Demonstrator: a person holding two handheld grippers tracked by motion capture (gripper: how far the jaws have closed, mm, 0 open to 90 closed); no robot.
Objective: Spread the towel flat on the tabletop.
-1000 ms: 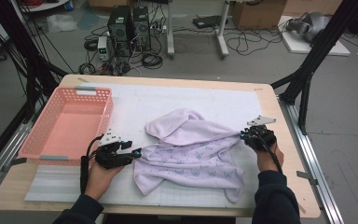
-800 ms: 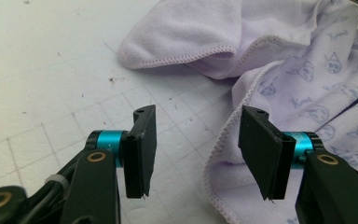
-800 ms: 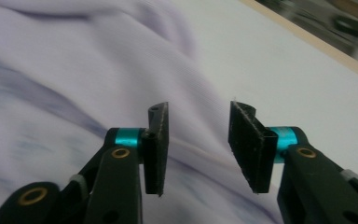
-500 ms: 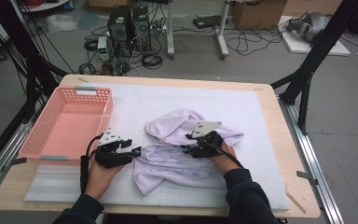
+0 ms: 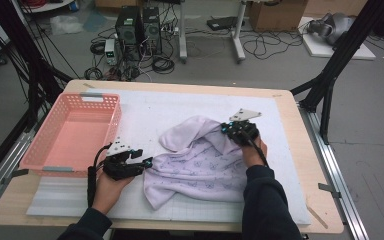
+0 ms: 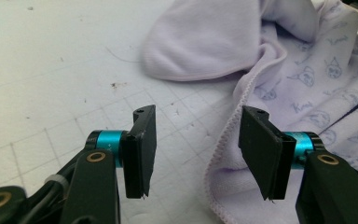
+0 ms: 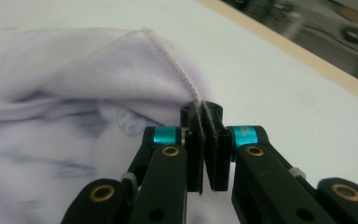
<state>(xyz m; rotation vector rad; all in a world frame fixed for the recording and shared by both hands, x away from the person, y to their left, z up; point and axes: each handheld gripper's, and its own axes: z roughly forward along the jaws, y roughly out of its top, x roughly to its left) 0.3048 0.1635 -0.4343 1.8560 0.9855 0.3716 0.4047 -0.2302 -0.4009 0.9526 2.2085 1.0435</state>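
- The left tool [image 5: 147, 161] rests low on the tabletop [image 5: 290, 112] at the near left, its jaws standing apart with nothing pressed between them. In the left gripper view the stitched hem of the lilac garment [image 6: 307, 79] runs just inside the right-hand jaw, close to it, though no pad bears on the cloth.
- From this tool the garment [image 5: 200, 165] lies straight ahead and to its right, so its near-left edge is the part the left hand could take with the shortest reach.
- The right tool [image 5: 228, 129] sits farther back and to the right, at the garment's upper right corner. Its jaws have just been closing, and in the right gripper view they are clamped together on the seamed edge of the cloth [image 7: 177, 70], with the hem pinched between the pads.
- The garment lies crumpled across the middle of the tabletop, its longer run going roughly from the near left, by the left tool, up to the far right, by the right tool. A plain lilac flap is folded over at its far side, and the printed face shows nearer the person.
- The coming move, as a judgement, turns on this diagonal: one end is gripped and the opposite near edge is unheld, so the left tool would have to shut on the hem before the cloth can be stretched or lifted.
- The pink basket [image 5: 60, 165] stands at the far left of the tabletop, apart from the garment, and nothing lies in it.
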